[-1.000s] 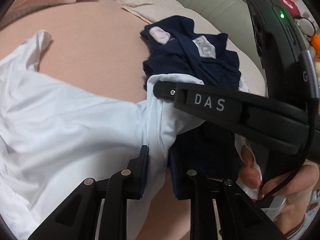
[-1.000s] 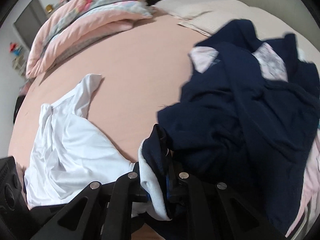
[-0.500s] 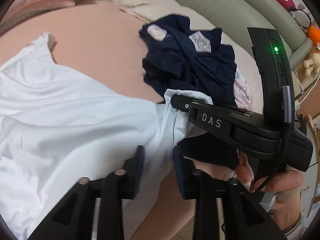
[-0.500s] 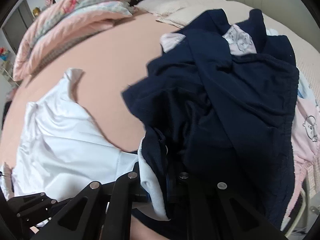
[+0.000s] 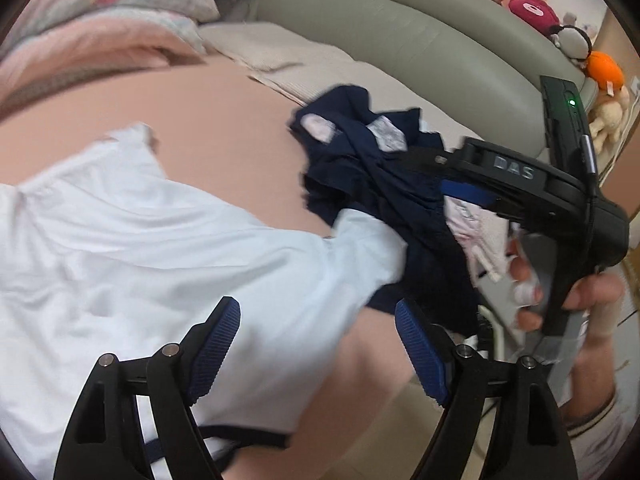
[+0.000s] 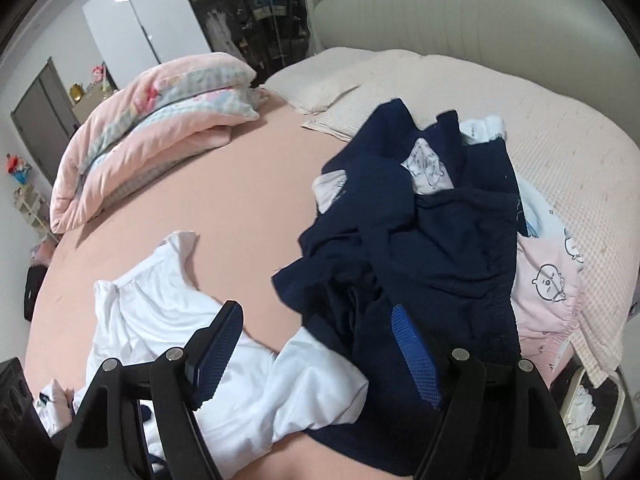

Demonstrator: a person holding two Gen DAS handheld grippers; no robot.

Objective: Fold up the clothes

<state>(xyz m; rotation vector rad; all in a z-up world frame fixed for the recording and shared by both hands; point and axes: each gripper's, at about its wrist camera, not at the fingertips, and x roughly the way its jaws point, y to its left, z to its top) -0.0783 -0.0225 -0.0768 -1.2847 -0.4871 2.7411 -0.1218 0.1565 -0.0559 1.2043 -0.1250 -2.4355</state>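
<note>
A white shirt (image 5: 140, 264) lies spread on the pink bed sheet (image 5: 224, 136), its sleeve (image 5: 360, 252) reaching the navy garment (image 5: 372, 184). My left gripper (image 5: 318, 348) hovers above the shirt, jaws opening, with cloth below the gap and no pad touching it. In the right wrist view my right gripper (image 6: 316, 348) is also opening above the white sleeve (image 6: 316, 392) and the edge of the navy garment (image 6: 420, 248), gripping nothing. A hand (image 5: 560, 292) holds the right gripper (image 5: 432, 176) over the navy pile.
A folded pink quilt (image 6: 160, 120) lies at the far left of the bed and pale pillows (image 6: 328, 80) rest against the padded headboard (image 6: 460, 20). A pink bear-print garment (image 6: 548, 280) sits right of the navy pile. Plush toys (image 5: 600, 68) line the headboard ledge.
Both grippers were shut on the white sleeve, the right one with navy cloth too; both have let go, opened wide and lifted back. The sleeve now lies loose on the bed.
</note>
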